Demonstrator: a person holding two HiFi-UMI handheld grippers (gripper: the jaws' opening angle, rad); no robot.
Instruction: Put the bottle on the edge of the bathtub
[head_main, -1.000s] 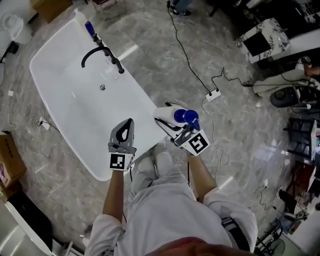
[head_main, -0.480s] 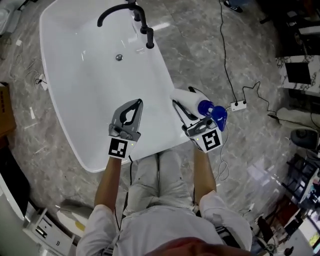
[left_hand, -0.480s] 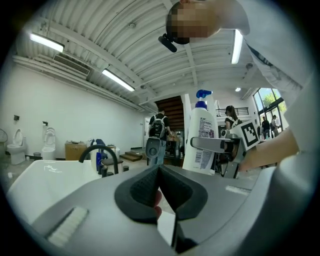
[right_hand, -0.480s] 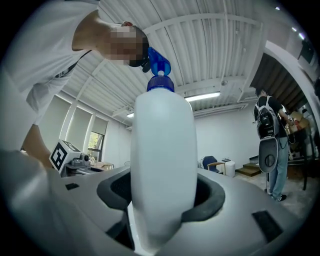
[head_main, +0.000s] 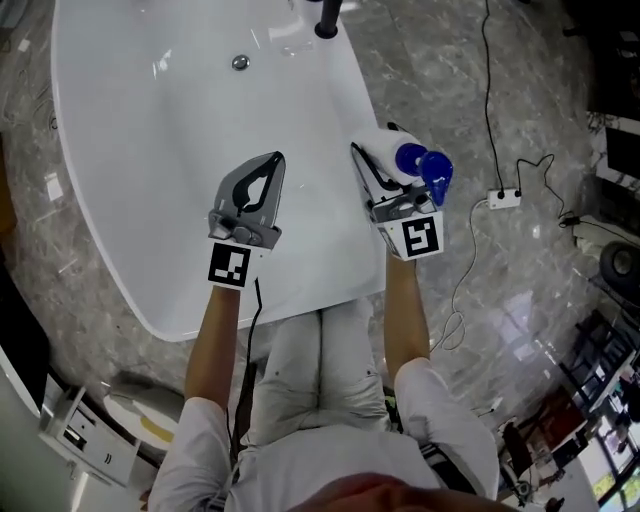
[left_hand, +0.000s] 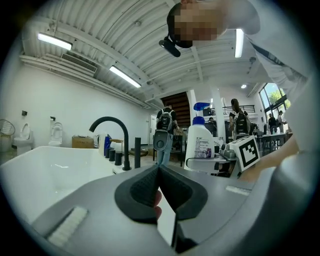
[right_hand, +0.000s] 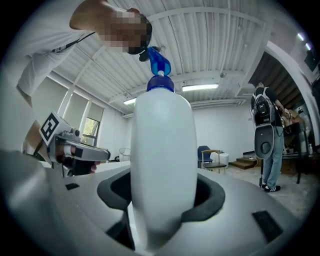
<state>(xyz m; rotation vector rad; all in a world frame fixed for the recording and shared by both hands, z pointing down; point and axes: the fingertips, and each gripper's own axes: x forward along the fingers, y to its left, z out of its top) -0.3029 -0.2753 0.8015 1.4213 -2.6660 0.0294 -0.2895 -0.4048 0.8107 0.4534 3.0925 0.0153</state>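
Note:
A white spray bottle (head_main: 385, 152) with a blue trigger head (head_main: 424, 168) is held upright in my right gripper (head_main: 372, 170), whose jaws are shut on its body (right_hand: 162, 165). It hangs over the right rim of the white bathtub (head_main: 150, 150). My left gripper (head_main: 262, 180) is over the tub's near end, shut and empty, its pads (left_hand: 150, 187) meeting. From the left gripper view the bottle (left_hand: 201, 145) stands to the right beside the black faucet (left_hand: 115, 140).
A black faucet base (head_main: 326, 22) stands on the tub's far right rim, and a drain (head_main: 240, 62) lies in the basin. A cable and power strip (head_main: 503, 198) lie on the marble floor to the right. A person (right_hand: 267, 140) stands in the background.
The view has shifted so the tub fills more of the frame. Both grippers have moved forward over the tub's near end, the right one carrying the bottle to the right rim.

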